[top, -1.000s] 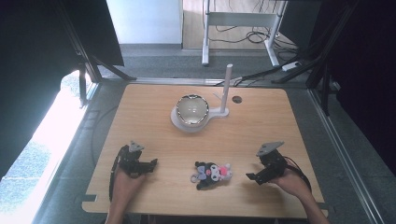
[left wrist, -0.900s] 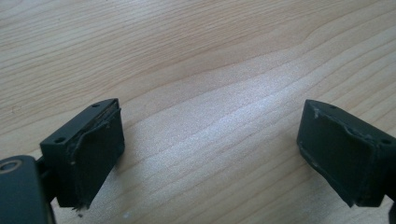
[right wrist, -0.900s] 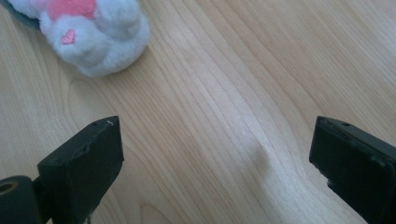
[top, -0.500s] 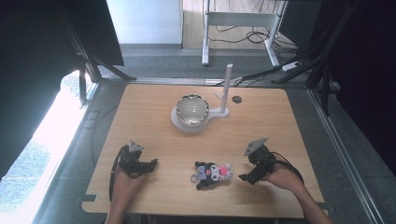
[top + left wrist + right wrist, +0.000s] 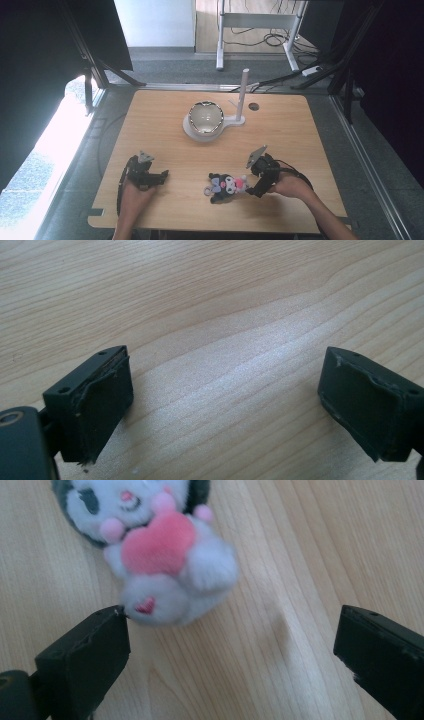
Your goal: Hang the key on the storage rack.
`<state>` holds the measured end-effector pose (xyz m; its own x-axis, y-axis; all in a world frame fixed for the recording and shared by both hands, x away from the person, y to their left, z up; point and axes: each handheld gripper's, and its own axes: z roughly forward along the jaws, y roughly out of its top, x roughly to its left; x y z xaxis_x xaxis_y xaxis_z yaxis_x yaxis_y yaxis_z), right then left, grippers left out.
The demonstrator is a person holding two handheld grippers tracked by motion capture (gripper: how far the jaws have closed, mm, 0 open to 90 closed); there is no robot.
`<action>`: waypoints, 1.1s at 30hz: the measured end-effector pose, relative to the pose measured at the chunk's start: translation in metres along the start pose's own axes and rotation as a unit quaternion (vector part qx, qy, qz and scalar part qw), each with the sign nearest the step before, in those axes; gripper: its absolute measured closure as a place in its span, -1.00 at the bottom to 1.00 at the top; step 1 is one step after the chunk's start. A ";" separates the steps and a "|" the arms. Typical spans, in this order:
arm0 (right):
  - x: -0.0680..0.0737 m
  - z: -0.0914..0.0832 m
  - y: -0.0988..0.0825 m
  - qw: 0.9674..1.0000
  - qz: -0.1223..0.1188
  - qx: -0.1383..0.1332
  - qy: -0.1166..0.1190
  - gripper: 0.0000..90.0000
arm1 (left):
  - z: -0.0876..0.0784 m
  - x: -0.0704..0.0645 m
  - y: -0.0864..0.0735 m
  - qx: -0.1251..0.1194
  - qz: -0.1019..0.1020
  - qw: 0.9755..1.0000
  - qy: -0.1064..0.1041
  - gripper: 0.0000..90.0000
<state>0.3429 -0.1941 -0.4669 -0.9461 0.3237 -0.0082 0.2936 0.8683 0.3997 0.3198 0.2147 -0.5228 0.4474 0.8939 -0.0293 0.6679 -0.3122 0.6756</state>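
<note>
Left claw (image 5: 225, 405) jaws spread wide, bare wooden table (image 5: 215, 305) between and beyond them

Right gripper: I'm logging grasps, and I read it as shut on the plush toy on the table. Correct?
Not quite. The right gripper is open: in the right gripper view its jaws stand wide apart, just short of the plush toy, which does lie on the table.

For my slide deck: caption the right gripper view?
Open right gripper nears a plush toy lying on the wooden table.
</note>
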 end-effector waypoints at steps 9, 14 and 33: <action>0.011 0.011 0.023 0.998 -0.044 0.028 0.020 -0.86 | 0.000 0.000 0.000 0.000 0.001 1.000 0.000 -0.84; 0.016 0.021 0.035 0.996 -0.067 0.051 0.029 -0.76 | 0.000 0.000 0.000 0.000 0.001 1.000 0.000 -0.84; 0.024 0.037 0.066 0.986 -0.105 0.119 0.056 -0.08 | 0.000 0.000 0.000 0.000 0.001 1.000 -0.001 -0.84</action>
<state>0.3447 -0.1148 -0.4742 -0.9946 0.0962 0.0387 0.1014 0.9798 0.1726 0.3203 0.2149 -0.5228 0.4494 0.8928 -0.0293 0.6676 -0.3139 0.6751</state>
